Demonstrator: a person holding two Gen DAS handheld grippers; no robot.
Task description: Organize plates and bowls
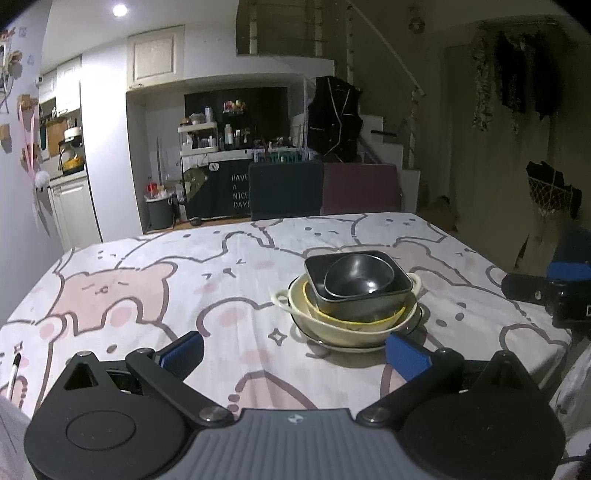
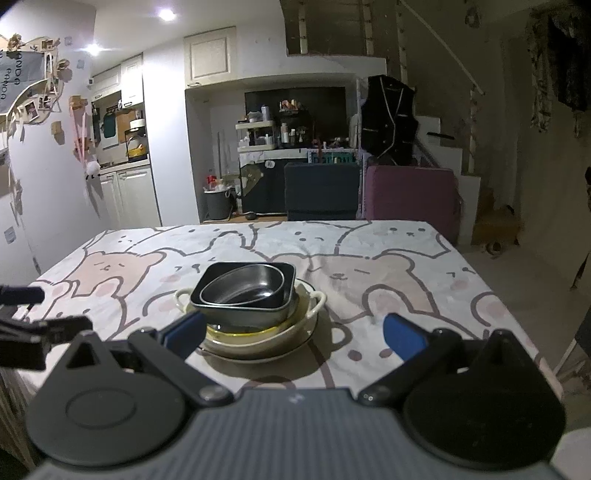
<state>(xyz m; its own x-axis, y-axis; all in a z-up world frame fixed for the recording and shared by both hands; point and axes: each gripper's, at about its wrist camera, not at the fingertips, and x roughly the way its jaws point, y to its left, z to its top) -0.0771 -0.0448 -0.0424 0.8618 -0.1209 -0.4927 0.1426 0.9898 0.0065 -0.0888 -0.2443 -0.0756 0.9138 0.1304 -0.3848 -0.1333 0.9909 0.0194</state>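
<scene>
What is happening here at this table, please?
A person holds two grippers over a table covered with a bear-print cloth. The dishes are all in one stack: a round black bowl inside a square black bowl, in a yellow bowl, in a cream handled bowl, on a plate. The left gripper and right gripper are both open, holding nothing.

Dim room, bright ceiling spotlight (image 1: 119, 10) upper left, murky right side, fisheye-bent edges, black vignetted corners
</scene>
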